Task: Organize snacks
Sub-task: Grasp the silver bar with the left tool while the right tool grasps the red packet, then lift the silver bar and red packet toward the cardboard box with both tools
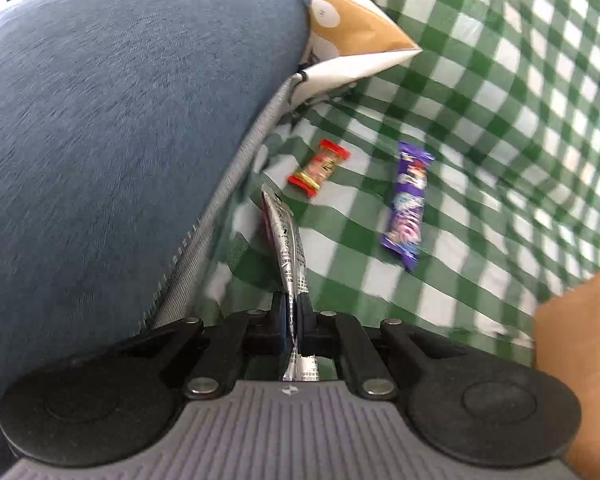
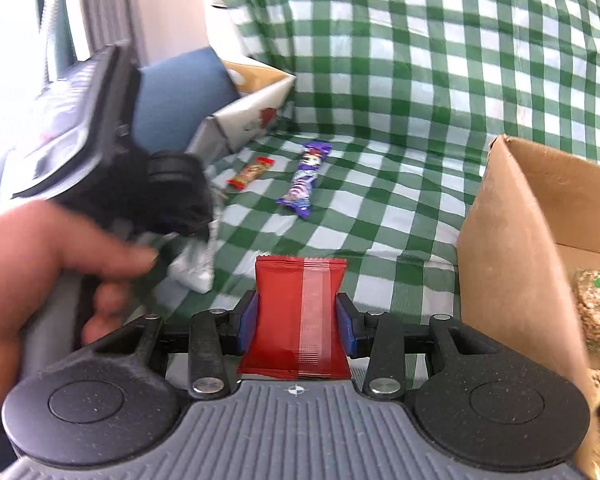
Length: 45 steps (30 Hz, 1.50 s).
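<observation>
I am working in a home: checked cloth (image 2: 420, 100) covering a sofa, blue cushion (image 1: 120, 120) lying beside.

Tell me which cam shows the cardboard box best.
Right wrist: the cardboard box shows its open top, a wall and snacks inside. Left wrist catches only a brown corner at the frame's right edge.

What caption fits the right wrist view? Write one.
Right tool grips a red snack packet beside the cardboard box.
</observation>
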{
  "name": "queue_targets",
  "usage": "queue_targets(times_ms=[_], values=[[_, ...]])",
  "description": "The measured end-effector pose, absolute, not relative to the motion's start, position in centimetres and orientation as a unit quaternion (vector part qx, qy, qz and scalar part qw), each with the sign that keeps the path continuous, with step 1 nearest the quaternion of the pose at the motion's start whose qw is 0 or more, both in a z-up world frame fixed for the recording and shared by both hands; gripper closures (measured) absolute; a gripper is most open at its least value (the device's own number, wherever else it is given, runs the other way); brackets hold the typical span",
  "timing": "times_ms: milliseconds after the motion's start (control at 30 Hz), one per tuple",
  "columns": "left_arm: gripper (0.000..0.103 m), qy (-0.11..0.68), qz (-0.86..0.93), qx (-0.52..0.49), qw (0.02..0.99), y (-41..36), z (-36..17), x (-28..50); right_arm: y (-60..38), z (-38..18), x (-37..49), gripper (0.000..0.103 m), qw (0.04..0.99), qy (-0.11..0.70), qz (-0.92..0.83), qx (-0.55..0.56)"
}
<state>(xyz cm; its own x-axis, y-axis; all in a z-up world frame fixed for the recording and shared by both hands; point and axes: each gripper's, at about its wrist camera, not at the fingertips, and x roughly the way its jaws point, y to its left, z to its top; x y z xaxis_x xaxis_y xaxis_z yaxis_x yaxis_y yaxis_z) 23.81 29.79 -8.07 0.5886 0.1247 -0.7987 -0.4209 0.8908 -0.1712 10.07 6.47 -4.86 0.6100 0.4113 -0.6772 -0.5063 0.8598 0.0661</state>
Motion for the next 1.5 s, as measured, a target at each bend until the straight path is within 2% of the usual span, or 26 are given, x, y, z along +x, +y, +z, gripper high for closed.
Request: queue_targets(times_ms=[467, 633, 733, 800, 833, 900, 933, 1367, 1500], values=[[0.098, 0.428, 0.099, -0.294, 0.849, 31.2, -5.8, 15.7, 3.1, -4.0, 3.3, 0.06, 0.879, 0.375, 0.283, -0.08], [0.096, 0.473, 0.086, -0.292, 0.827, 30.9, -7.4, 16.1, 3.2, -5.2, 3.0, 0.06, 0.876, 0.374, 0.288, -0.101], [0.085, 0.486, 0.092, -0.259, 0.83, 29.9, -7.7, 16.7, 3.1, -6.6, 3.3, 0.059, 0.871, 0.383, 0.292, -0.096], [0.07, 0.482, 0.089, -0.239, 0.838, 29.1, -7.6, 16.9, 3.5, -7.6, 4.0, 0.059, 0.864, 0.407, 0.278, -0.101], [0.067, 0.483, 0.088, -0.226, 0.842, 28.7, -7.5, 17.2, 3.5, -7.6, 4.3, 0.059, 0.862, 0.409, 0.285, -0.088], [0.056, 0.487, 0.097, -0.193, 0.846, 28.1, -7.7, 17.4, 3.8, -7.7, 4.5, 0.059, 0.861, 0.409, 0.287, -0.094], [0.054, 0.489, 0.105, -0.176, 0.848, 27.7, -7.7, 17.6, 3.9, -7.9, 4.6, 0.059, 0.86, 0.411, 0.286, -0.101], [0.054, 0.507, 0.113, -0.056, 0.852, 24.4, -9.4, 19.1, 4.1, -9.6, 5.2, 0.054, 0.848, 0.443, 0.27, -0.11], [0.073, 0.501, 0.108, -0.049, 0.857, 24.0, -9.3, 19.0, 4.0, -9.8, 5.0, 0.057, 0.852, 0.431, 0.269, -0.123]])
